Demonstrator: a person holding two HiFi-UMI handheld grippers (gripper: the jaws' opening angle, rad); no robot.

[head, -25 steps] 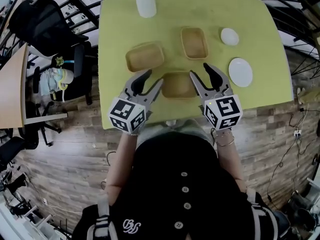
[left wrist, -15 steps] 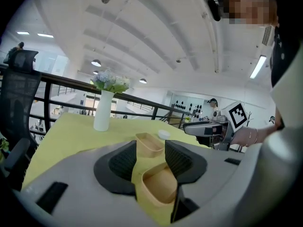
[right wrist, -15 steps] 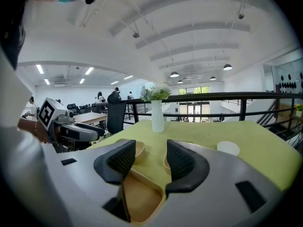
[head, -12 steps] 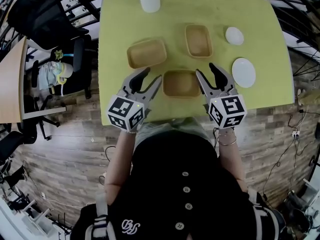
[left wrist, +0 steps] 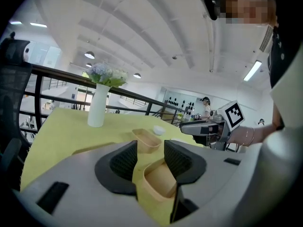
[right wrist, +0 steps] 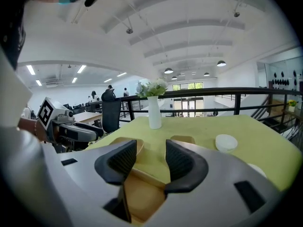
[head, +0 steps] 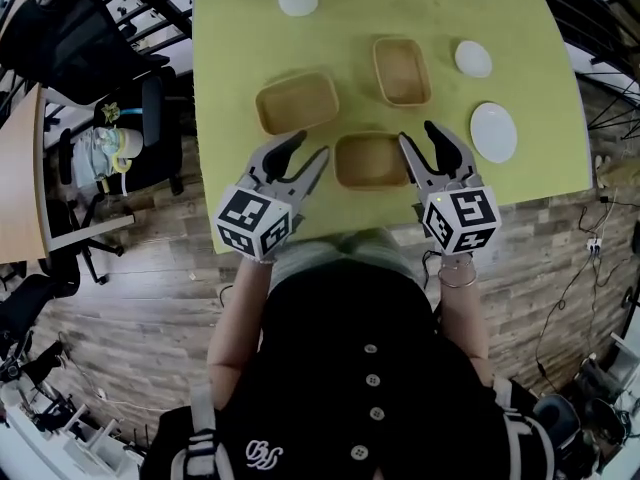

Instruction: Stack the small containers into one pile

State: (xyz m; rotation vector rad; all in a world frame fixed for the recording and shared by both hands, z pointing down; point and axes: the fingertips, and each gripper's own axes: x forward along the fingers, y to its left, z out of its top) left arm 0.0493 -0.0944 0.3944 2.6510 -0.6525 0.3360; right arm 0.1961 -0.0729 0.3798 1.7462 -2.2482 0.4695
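The left hand-held gripper (head: 310, 148) and the right hand-held gripper (head: 420, 133) are kept flanking the near container (head: 370, 160) on the tabletop (head: 230, 58), as a second ago. Their jaws have just been closing slightly yet are held wide, nothing gripped. The left container (head: 296, 101) and the far container (head: 401, 70) are left unmoved behind.

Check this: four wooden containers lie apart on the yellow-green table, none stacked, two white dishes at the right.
Not four: the head view shows three wooden containers: the near one, the left one, the far one. They lie apart on the yellow-green table, none stacked, two white dishes at the right.
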